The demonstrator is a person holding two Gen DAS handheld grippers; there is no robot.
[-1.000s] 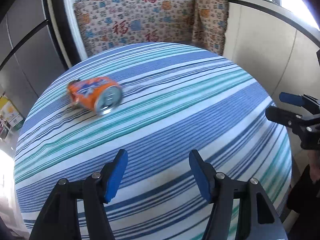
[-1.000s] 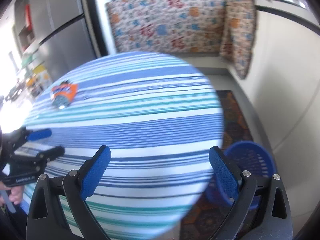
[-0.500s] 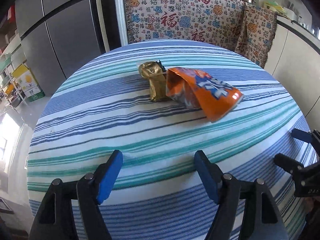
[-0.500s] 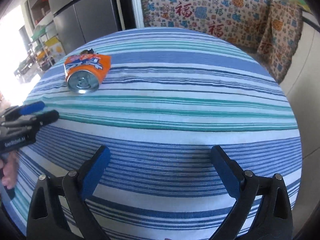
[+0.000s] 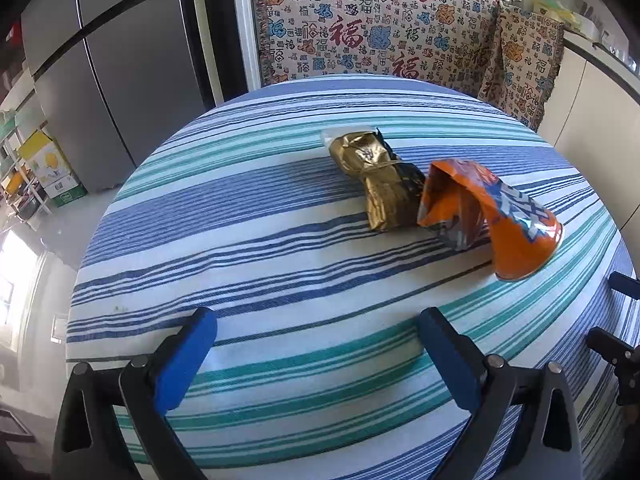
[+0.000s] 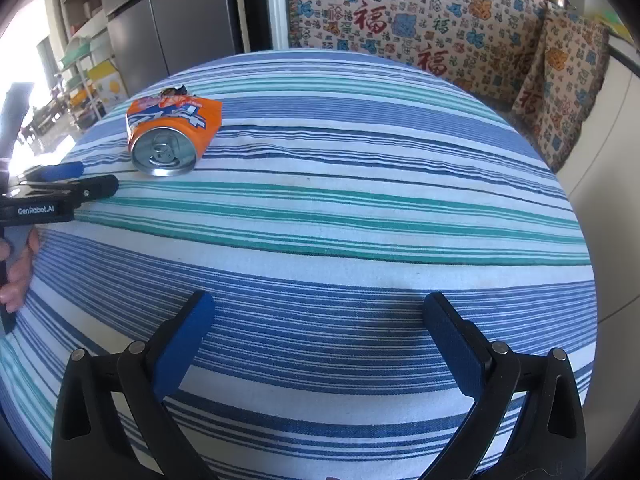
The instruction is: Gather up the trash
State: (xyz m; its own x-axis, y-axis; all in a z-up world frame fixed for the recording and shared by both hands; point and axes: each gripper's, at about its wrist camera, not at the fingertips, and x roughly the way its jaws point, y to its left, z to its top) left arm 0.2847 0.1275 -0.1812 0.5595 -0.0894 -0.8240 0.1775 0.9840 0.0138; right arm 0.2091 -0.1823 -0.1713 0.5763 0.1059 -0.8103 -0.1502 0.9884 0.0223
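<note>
Tool jaws are being spread on the left tool (image 5: 316, 354) to take the crushed orange can (image 5: 492, 216); the right tool (image 6: 318, 338) is being held wide, empty.

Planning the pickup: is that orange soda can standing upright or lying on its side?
On its side, and crushed. The orange can lies on the striped tablecloth with its silver pull-tab end facing the right wrist camera; its body is dented.

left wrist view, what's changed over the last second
The left hand-held gripper has swung in toward the crushed orange drink can, now larger and right of centre, and brought a crumpled gold foil wrapper into view beside it. Its jaws are opening, nothing between them. Can and round blue-and-teal striped tablecloth lie as before; nothing grasped.
</note>
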